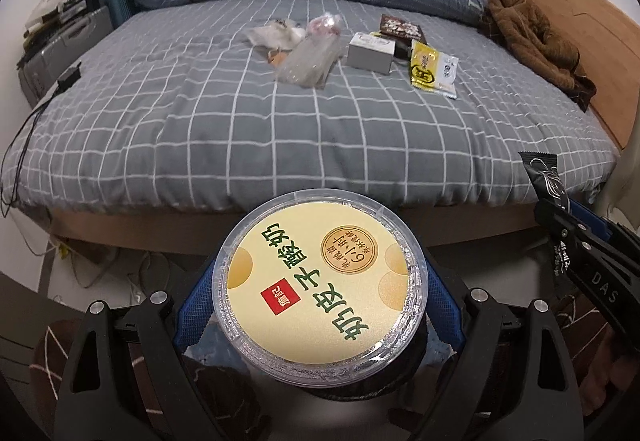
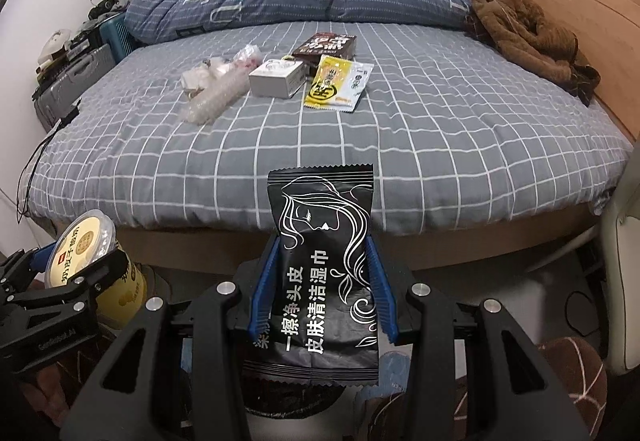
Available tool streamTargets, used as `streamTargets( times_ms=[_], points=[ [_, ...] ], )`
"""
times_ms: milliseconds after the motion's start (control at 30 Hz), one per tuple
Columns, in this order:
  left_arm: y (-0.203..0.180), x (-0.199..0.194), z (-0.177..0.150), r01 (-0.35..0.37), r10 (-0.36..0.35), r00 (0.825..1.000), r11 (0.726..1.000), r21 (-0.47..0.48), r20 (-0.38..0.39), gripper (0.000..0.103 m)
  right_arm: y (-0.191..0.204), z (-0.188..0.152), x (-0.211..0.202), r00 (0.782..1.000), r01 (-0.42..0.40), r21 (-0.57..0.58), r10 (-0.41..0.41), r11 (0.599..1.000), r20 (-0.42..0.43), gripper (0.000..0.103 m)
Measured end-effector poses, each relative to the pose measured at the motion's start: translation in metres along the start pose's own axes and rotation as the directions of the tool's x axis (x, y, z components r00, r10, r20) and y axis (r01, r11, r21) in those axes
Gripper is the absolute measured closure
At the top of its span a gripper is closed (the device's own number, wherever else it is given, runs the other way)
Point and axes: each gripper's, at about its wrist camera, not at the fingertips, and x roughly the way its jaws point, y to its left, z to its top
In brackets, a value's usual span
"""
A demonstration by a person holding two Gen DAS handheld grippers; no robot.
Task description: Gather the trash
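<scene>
A round yogurt tub (image 1: 318,287) is clamped between the blue pads of the left tongs (image 1: 320,301), closed against its sides; its cream lid is printed upside down with the green characters 奶皮子酸奶, a red square logo and a gold seal showing "6小时". The tub is held in front of the foot of the bed (image 1: 280,129), over a dark round opening seen just below it. A black wet-wipe sachet (image 2: 322,277) is gripped flat by the right tongs (image 2: 320,281), closed on its two long edges; a white line drawing of a woman's face is printed on it, with the words 一擦净头皮 and 皮肤清洁湿巾. On the grey checked bedsheet, well beyond both tongs, further litter is gathered: a yellow and white packet (image 2: 338,85) with black characters too small to be read, a small white box (image 2: 278,80) just beside it, a dark brown packet (image 2: 325,44) behind, and crumpled clear plastic (image 2: 218,97) to the left. "DAS" is lettered on the right tool's arm in the left view.
</scene>
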Motion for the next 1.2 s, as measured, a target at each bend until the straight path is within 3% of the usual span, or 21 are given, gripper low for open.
streamTargets(
  times_ms=[367,567,867,1200],
  points=[
    [0.018,0.010,-0.016,-0.009,0.009,0.999,1.000,-0.013,-0.039,0.017,0.015,-0.019,0.008,0.998,-0.002,-0.017,0.000,1.000,-0.070,0.062],
    [0.030,0.044,-0.028,-0.019,0.018,0.998,1.000,-0.018,-0.066,0.017,0.020,-0.034,0.045,0.993,-0.013,-0.035,0.009,0.999,-0.119,0.062],
    [0.033,0.113,-0.043,-0.034,0.035,0.986,0.999,0.006,-0.163,0.017,0.025,-0.059,0.114,0.964,-0.025,-0.042,0.013,0.999,-0.265,0.062],
    [0.058,0.131,-0.061,-0.069,0.060,0.974,0.997,-0.032,-0.220,0.017,0.056,-0.080,0.145,0.933,-0.083,-0.112,0.038,0.990,-0.357,0.061]
  ],
)
